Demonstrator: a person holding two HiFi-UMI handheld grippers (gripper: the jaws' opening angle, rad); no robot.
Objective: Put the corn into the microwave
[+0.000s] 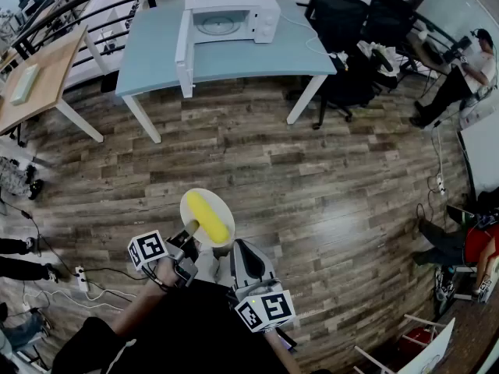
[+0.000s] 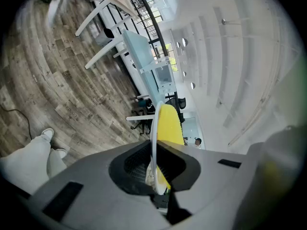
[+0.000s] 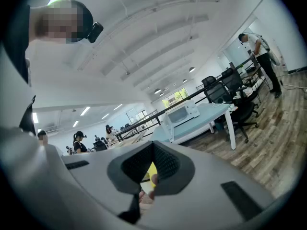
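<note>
Clamping plate (image 1: 220, 203) rim, left tongs (image 1: 189, 245), corn (image 1: 207, 215) aboard, microwave (image 1: 234, 14) open

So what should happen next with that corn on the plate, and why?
Probably carry it forward to the microwave: its door already stands open, but it sits on the far table, while the left gripper clamps the rim of the plate bearing the corn, near the person.

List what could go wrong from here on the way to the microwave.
The left tool grips only the rim of the round white plate, so the plate could tip or slip. The yellow corn cob lies loose on it and could roll off. The white microwave sits far across the wooden floor, and its swung-open door looks easy to bump.
</note>
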